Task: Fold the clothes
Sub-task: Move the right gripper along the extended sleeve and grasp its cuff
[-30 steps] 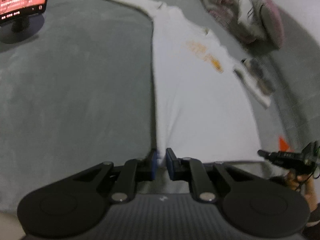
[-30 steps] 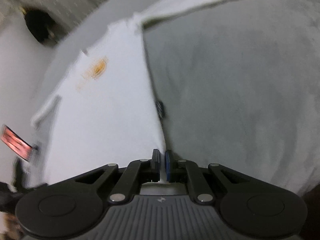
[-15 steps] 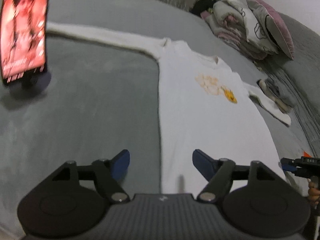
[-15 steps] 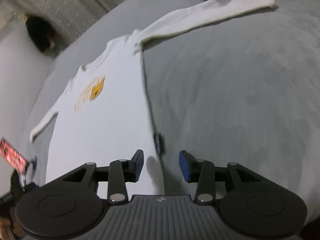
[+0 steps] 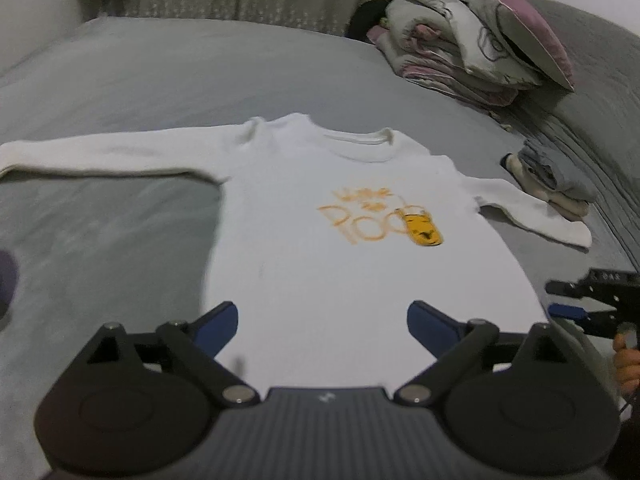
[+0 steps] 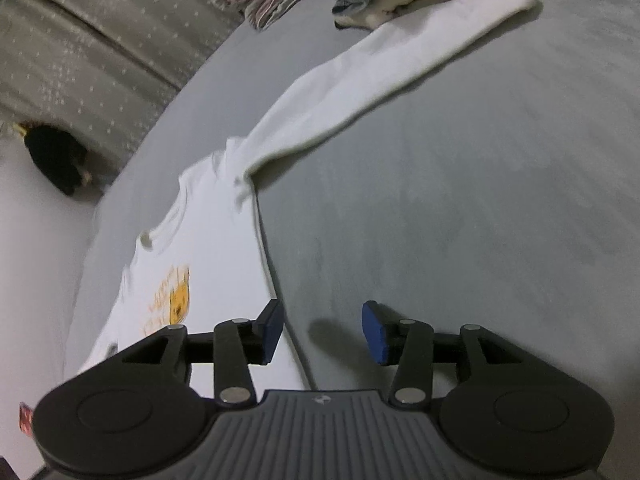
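Both grippers spread wide, holding nothing: left gripper (image 5: 322,314) over near hem of white shirt (image 5: 320,248), right gripper (image 6: 322,330) at its right edge. Shirt flat on grey bed (image 6: 460,208), sleeves out; folded stack (image 5: 556,180) far right.

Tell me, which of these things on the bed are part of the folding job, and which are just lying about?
Part of the job:
white shirt, spread flat
left gripper, open
right gripper, open

Just lying about:
pillows by the wall
folded clothes pile near the shirt's sleeve end
grey bed cover underneath
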### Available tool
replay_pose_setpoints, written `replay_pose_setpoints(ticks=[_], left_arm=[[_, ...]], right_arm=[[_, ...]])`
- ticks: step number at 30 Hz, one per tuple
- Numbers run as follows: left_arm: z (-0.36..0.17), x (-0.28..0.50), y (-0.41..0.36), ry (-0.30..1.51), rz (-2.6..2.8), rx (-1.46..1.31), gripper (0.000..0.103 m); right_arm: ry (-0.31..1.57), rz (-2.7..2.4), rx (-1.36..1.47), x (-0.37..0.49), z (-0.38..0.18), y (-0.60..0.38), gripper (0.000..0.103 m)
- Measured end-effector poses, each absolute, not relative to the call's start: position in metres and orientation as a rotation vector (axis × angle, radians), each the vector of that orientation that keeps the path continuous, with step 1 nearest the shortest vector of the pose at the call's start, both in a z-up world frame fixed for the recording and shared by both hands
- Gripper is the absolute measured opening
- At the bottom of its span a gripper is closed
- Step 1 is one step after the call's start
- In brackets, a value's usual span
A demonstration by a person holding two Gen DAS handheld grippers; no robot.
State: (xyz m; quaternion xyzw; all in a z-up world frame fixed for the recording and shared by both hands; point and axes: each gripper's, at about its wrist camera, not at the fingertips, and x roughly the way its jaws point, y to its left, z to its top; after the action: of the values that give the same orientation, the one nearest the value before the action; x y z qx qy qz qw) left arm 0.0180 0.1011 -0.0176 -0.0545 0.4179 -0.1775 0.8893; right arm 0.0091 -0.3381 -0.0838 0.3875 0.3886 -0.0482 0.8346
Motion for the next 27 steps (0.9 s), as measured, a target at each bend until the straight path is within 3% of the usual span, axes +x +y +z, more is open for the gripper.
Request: replay_pose_setpoints(ticks=[13, 27], left_arm=[[-0.031, 0.058, 0.026, 0.886, -0.381, -0.088, 0.102], [-0.059, 0.103, 0.014, 0.934, -0.293, -0.229, 0.102]], right_arm=[[0.713, -0.180, 0.959, 0.064, -0.098, -0.383, 0.045], [0.513, -0.259, 1.267, 0.087, -0.122, -0.439, 0.045]])
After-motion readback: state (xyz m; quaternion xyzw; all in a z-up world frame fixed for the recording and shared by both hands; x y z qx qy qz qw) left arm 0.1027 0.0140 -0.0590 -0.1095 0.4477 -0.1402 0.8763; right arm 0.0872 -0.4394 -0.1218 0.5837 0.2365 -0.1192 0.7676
